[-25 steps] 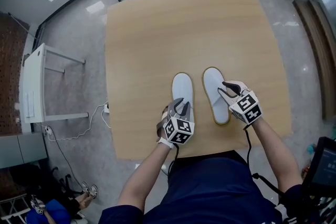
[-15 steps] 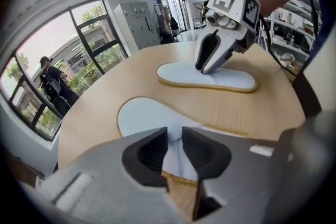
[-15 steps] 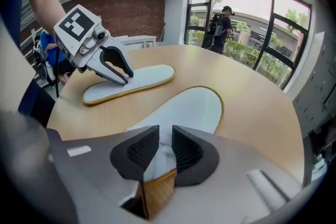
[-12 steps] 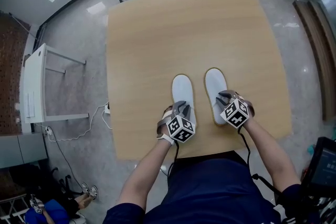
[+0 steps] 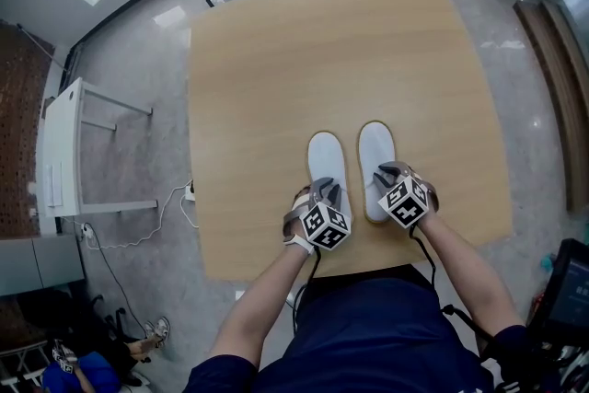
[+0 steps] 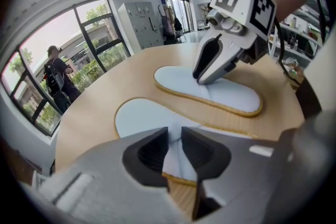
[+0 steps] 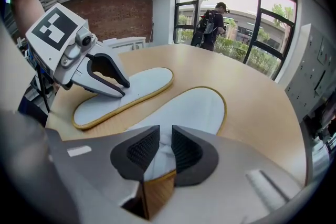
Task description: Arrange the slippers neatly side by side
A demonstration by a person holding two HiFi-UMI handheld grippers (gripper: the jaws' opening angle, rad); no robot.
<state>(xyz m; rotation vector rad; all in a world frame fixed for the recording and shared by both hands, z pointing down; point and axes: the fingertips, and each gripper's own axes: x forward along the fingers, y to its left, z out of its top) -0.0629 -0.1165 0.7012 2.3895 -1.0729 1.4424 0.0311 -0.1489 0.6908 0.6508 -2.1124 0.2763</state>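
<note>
Two white, yellow-edged slippers lie side by side near the person's edge of the wooden table [image 5: 322,51], toes pointing away. The left slipper [image 5: 326,163] and the right slipper [image 5: 375,152] run roughly parallel, just beside each other with a strip of wood showing between them. The left gripper [image 6: 175,147] sits over the left slipper's heel half, its jaws closing with the white upper pinched between the pads. The right gripper [image 7: 165,148] is likewise closing on the right slipper's upper. Beyond the table, a white rack [image 5: 63,152] stands on the grey floor [image 5: 138,51], and a person with a backpack [image 6: 56,75] stands by the windows.
</note>
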